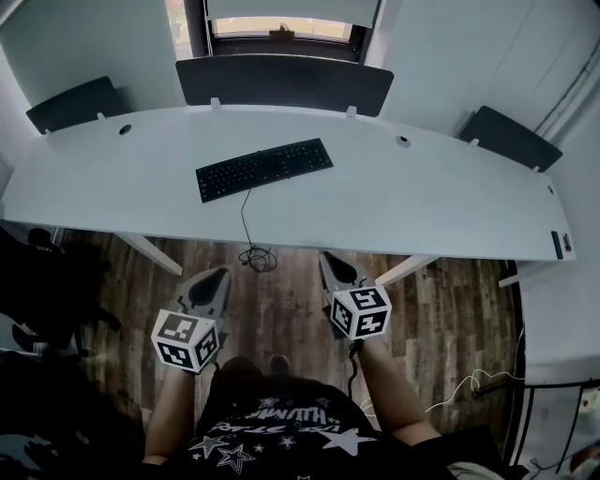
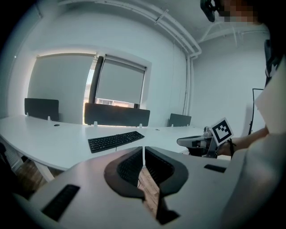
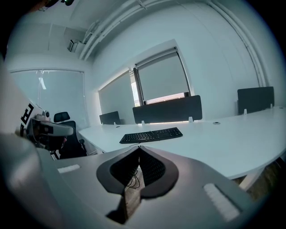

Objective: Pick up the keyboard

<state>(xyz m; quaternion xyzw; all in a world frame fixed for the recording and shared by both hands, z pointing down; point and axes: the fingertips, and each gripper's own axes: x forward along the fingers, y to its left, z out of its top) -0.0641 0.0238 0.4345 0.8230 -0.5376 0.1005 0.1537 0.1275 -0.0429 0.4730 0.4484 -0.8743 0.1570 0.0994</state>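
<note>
Nearest: holding left hand-held gripper (image 1: 221, 275) and right hand-held gripper (image 1: 327, 261) side by side over the floor (image 1: 281, 319), short of the table (image 1: 422, 202) edge, tipped slightly down and aimed at it. Reading both as pinched fully closed with nothing between the jaws; same in each gripper view. Probably kept closed simply because there's nothing in reach to grab yet; will need opening before contact. Spaced apart like that, likely lining up to take one end each. Next out: noting cable (image 1: 246, 220) dropping off the table's near edge into a loose coil on the floor, between and just ahead of the two tips. Looks like enough slack for a lift, but worth watching for a snag. Further: finding keyboard (image 1: 264, 169) flat on the table, well apart from both grippers, untouched, skewed with its right end farther back. Sitting mid-depth, so calls for a reach over the edge. Beyond that: dark screens (image 1: 284, 82) along the table's back edge, then window (image 1: 281, 26). Judging this as approach stage, pickup not yet begun.
</note>
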